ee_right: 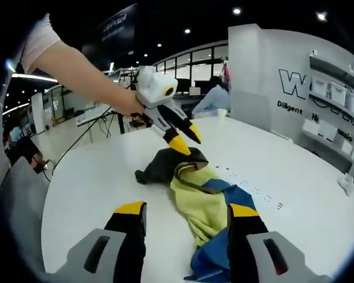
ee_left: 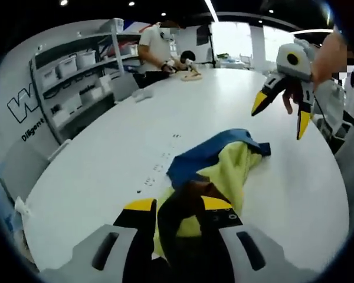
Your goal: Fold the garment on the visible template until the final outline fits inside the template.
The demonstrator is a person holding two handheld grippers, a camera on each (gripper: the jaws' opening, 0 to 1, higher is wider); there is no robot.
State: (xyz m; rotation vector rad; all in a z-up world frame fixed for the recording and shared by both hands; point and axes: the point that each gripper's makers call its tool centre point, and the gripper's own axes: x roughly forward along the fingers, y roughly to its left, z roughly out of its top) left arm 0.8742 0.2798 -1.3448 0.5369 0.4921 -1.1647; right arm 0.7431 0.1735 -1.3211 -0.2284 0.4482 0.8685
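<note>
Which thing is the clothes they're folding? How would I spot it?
Find the big round white table. On it lies a crumpled garment in yellow, blue and dark patches, its dark end pinched in the left gripper. It is the only soft, colourful heap there; the small dark marks beside it are flat.

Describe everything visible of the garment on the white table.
The garment is a crumpled soft fabric piece in yellow, blue and dark grey or black panels, lying bunched, not flat, on the white table. In the left gripper view, the left gripper is closed on its dark end. In the right gripper view that dark end rises toward the left gripper's yellow tips, while the blue part lies between the open right gripper. No template outline can be made out.
</note>
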